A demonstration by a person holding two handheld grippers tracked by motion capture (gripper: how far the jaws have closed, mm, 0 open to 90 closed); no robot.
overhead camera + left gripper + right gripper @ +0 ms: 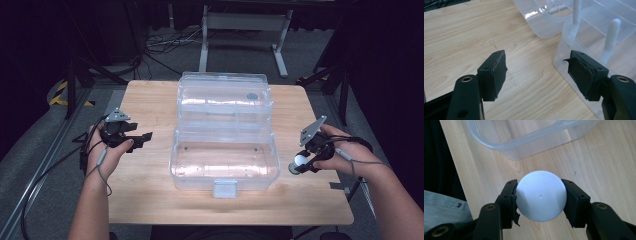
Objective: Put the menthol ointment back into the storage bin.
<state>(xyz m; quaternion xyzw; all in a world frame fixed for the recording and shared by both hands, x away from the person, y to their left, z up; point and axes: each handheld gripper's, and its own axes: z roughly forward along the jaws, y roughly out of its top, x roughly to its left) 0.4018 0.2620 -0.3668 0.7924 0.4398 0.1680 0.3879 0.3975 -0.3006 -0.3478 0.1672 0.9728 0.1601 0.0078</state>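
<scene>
Left gripper (145, 136): jaws apart on nothing, waiting beside the box's left wall.
Box (175, 167): clear, lid swung back — open at mid-table, likely to take the ball.
Ball (299, 160): white, clamped in the right gripper (300, 164), just right of the box.
Obstacle: only the box's near-right wall.

In the right gripper view, the right gripper (541, 198) clamps a smooth white plastic ball (541, 195) between its two black padded jaws, one pad pressed against each side of the ball. Below the ball lies the pale wood-grain tabletop (599, 165), and beyond it, near the upper edge, stands the rounded corner of a clear plastic storage box (524, 147), apart from the ball. At the lower left a patch of grey fabric (441, 206) shows beside the table's edge.
</scene>
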